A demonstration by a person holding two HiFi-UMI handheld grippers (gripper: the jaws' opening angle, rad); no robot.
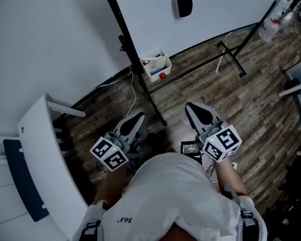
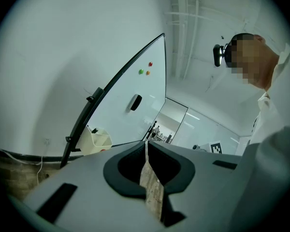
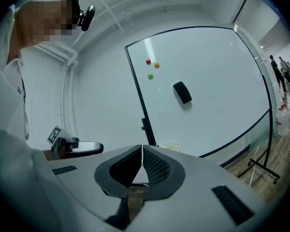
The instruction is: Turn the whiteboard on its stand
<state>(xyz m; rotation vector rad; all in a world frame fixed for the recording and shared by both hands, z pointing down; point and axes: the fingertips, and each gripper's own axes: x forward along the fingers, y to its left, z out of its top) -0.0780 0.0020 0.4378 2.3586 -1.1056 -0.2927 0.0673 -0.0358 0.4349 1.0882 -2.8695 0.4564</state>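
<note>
Holding markers (image 1: 156, 61), white bin (image 1: 151, 74) sits beside whiteboard (image 1: 215, 6).

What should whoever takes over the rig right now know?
Left gripper: shut, empty.
Right gripper: shut, empty.
Both are low by the person's body, clear of the board.
Whiteboard sits on its black stand ahead, eraser and magnets on its face.
Done: nothing visible; board untouched.
To do: step in, open, probably grip the frame edge, turn it.

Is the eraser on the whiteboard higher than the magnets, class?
No: in the right gripper view the eraser sits on the whiteboard below and to the right of the magnets.
</note>
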